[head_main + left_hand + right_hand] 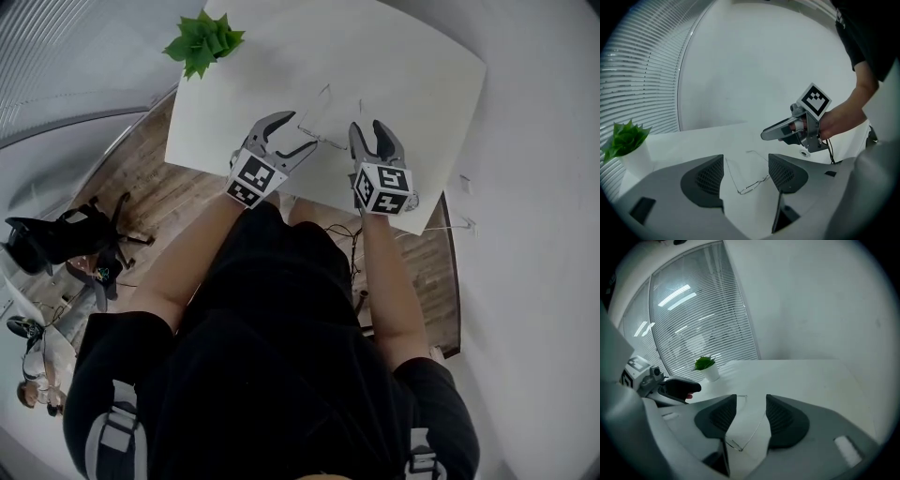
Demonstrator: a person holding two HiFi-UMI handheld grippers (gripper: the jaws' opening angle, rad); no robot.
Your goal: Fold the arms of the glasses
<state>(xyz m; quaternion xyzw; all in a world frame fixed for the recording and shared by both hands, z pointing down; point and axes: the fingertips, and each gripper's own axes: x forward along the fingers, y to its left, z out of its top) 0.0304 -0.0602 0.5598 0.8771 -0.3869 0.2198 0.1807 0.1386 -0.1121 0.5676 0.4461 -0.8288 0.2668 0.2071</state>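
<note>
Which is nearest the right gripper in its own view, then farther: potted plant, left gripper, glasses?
1. glasses, on the table between the fingers.
2. left gripper, off to the left.
3. potted plant, farther back on the left.

Office, prob. a meeting rm: white table (412, 84) centre frame, slatted blinds (56, 47) upper left, potted plant (203, 42) top, black swivel chair (56, 239) at left, wood floor (150, 178).
</note>
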